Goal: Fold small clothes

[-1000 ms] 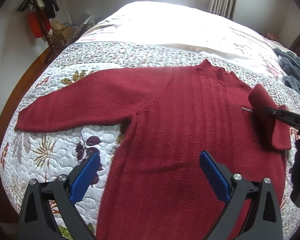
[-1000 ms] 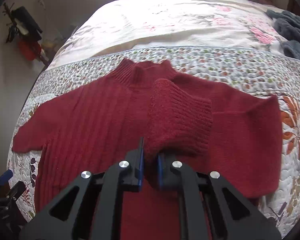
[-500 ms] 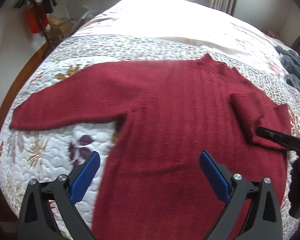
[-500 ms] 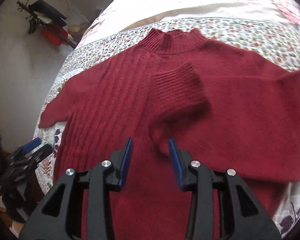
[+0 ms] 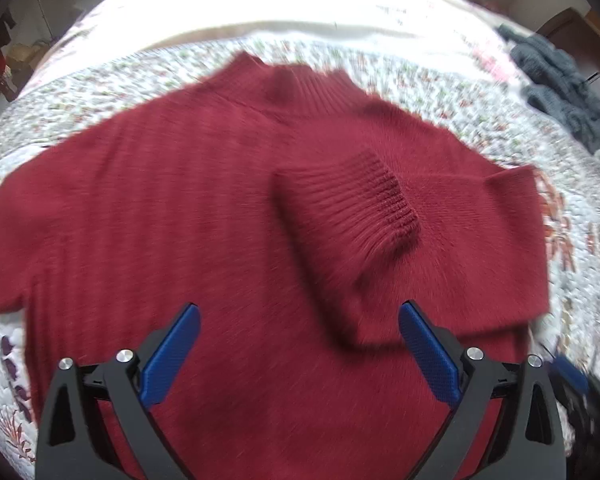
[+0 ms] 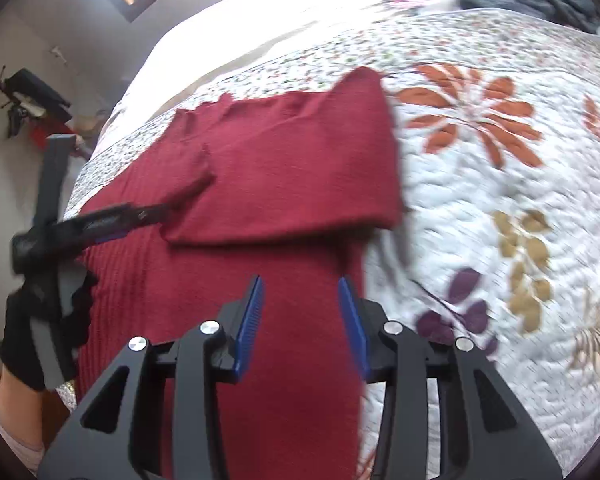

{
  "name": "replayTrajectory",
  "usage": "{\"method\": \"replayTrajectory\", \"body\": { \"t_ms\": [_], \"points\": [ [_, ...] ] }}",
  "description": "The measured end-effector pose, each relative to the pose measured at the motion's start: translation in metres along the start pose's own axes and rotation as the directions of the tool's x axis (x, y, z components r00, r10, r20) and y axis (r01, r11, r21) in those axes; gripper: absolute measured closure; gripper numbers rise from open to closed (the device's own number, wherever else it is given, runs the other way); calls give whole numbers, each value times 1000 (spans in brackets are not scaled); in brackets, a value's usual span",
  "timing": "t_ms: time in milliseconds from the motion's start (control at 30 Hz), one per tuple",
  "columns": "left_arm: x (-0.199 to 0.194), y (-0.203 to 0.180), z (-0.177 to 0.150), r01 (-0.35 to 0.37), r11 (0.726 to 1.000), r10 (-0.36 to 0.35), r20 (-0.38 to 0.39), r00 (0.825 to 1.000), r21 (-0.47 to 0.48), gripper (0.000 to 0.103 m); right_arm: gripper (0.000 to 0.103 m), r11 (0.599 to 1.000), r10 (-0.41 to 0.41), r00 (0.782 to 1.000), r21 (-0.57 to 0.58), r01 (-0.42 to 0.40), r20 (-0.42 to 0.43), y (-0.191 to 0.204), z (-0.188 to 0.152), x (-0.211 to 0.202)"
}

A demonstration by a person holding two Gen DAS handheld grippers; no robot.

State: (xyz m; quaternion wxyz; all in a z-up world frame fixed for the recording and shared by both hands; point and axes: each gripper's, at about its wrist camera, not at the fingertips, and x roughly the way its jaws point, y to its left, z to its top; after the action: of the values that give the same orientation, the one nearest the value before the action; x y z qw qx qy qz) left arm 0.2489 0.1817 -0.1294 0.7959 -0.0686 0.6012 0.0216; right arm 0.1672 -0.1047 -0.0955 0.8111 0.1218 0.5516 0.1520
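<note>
A red sweater (image 5: 204, 216) is lying flat on the floral quilt (image 6: 500, 184) of the bed, its right sleeve (image 5: 352, 224) folded across the chest. The left claw (image 5: 298, 354) is hovering wide open over the body, gripping nothing. The right claw (image 6: 300, 324) is hanging partly open, empty, above the hem edge.

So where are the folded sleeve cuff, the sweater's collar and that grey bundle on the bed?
sleeve cuff (image 5: 384, 196), left wrist view, ribbed end.
collar (image 5: 300, 88), left wrist view, ribbed neckband.
grey bundle (image 5: 560, 88), left wrist view, middle of heap.
</note>
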Motion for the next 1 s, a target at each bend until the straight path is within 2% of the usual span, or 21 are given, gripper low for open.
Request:
{"method": "replayTrajectory", "body": {
  "t_ms": [33,133,167,200,233,300,333,433,567,600,667,733,800,833,900,967,1000],
  "points": [
    [9,-3,3,-13,1000,13,-14,1000,1,27,62,1000,0,1000,9,0,2,-5,-1,-2],
    [19,-7,9,-21,1000,21,-14,1000,-3,46,62,999,-7,1000,42,7,10,-20,-3,-6],
    [18,-7,11,-5,1000,5,-4,1000,-6,63,62,999,-9,1000,51,8,14,-23,-3,-7],
    [14,-4,13,32,999,-32,8,999,-20,85,62,998,-7,1000,61,6,19,-25,0,-8],
    [10,-1,14,55,998,-54,19,998,-34,88,62,998,-5,1000,66,3,23,-25,1,-8],
    [-3,9,15,113,991,-109,64,992,-67,90,62,998,6,1000,70,-8,30,-26,8,-8],
    [-12,19,15,141,986,-133,99,986,-84,90,62,998,13,999,68,-15,35,-23,12,-7],
    [-29,45,18,159,982,-142,157,977,-100,90,62,997,46,998,65,-49,44,-15,28,-1],
    [-16,70,16,138,984,-122,136,983,-115,90,63,981,171,985,90,-173,27,-4,51,20],
    [-8,79,15,149,980,-133,121,984,-135,90,63,971,212,977,112,-213,17,-2,57,30],
    [4,88,13,179,971,-167,91,982,-156,88,63,966,228,974,132,-224,-14,1,65,48],
    [13,96,9,192,967,-180,85,980,-168,78,63,976,176,983,141,-167,-58,2,68,66],
    [9,100,5,214,964,-200,100,975,-159,72,66,983,125,987,146,-109,-100,-1,67,83],
    [3,101,3,200,967,-185,108,977,-155,58,66,983,120,986,152,-102,-118,-3,64,91],
    [-14,106,-4,155,977,-133,152,979,-143,44,66,983,124,985,149,-106,-118,-3,62,95],
    [-29,104,-7,106,989,-84,188,978,-106,41,66,985,120,987,137,-106,-104,0,61,89],
    [-36,99,-9,71,995,-54,205,977,-75,35,66,987,113,989,128,-101,-93,1,60,84]
  ]
}}
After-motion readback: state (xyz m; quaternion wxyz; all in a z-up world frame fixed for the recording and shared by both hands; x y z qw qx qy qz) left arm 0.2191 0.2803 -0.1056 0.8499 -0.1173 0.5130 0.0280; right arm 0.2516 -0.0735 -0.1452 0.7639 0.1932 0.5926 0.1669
